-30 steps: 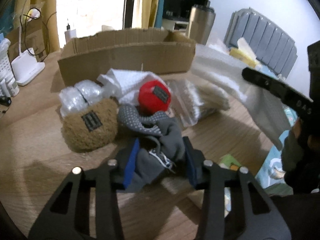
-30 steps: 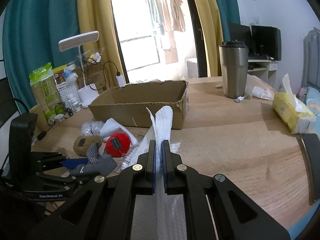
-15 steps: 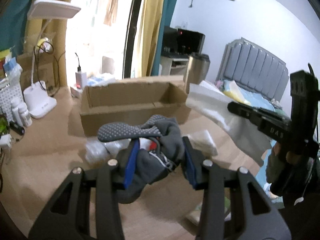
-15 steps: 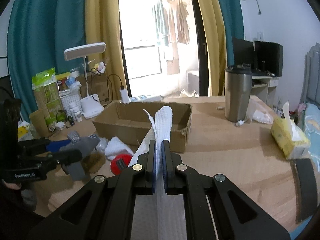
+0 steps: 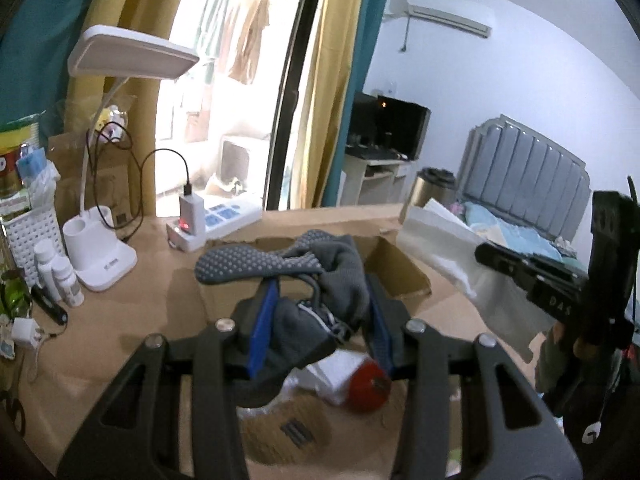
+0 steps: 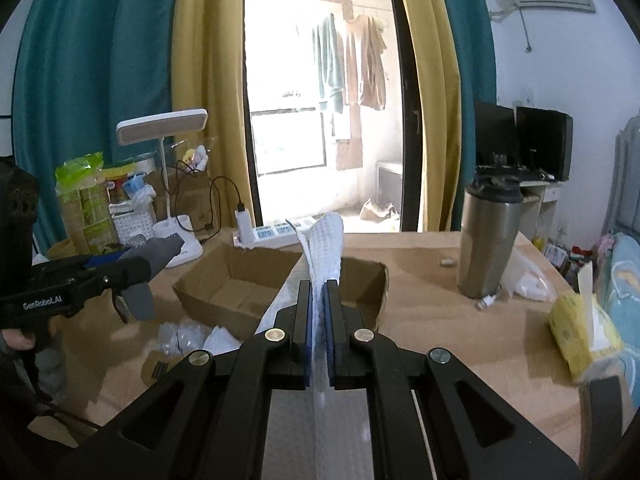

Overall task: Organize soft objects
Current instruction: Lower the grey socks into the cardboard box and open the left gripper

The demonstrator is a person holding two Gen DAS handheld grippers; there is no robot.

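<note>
My left gripper [image 5: 320, 320] is shut on a grey sock [image 5: 320, 276] with a dotted sole and holds it in the air near the open cardboard box [image 5: 404, 276]. It shows in the right wrist view [image 6: 132, 268] at the left. My right gripper [image 6: 319, 312] is shut on a white waffle towel [image 6: 326, 244], held up in front of the box [image 6: 224, 292]; the towel also shows in the left wrist view [image 5: 448, 264]. On the table below lie a red ball [image 5: 368, 386], a brown plush [image 5: 288, 428] and a white cloth [image 5: 332, 372].
A white desk lamp [image 6: 168, 184], a power strip with charger [image 5: 212, 220], small bottles [image 5: 60, 276] and a white basket stand at the back left. A steel tumbler [image 6: 488, 240] and a yellow tissue pack [image 6: 580, 332] stand at the right. A bed lies beyond.
Both grippers have risen from the table. The left one has lifted the grey sock off the pile and moved toward the box. The right one still holds the towel, now higher.
</note>
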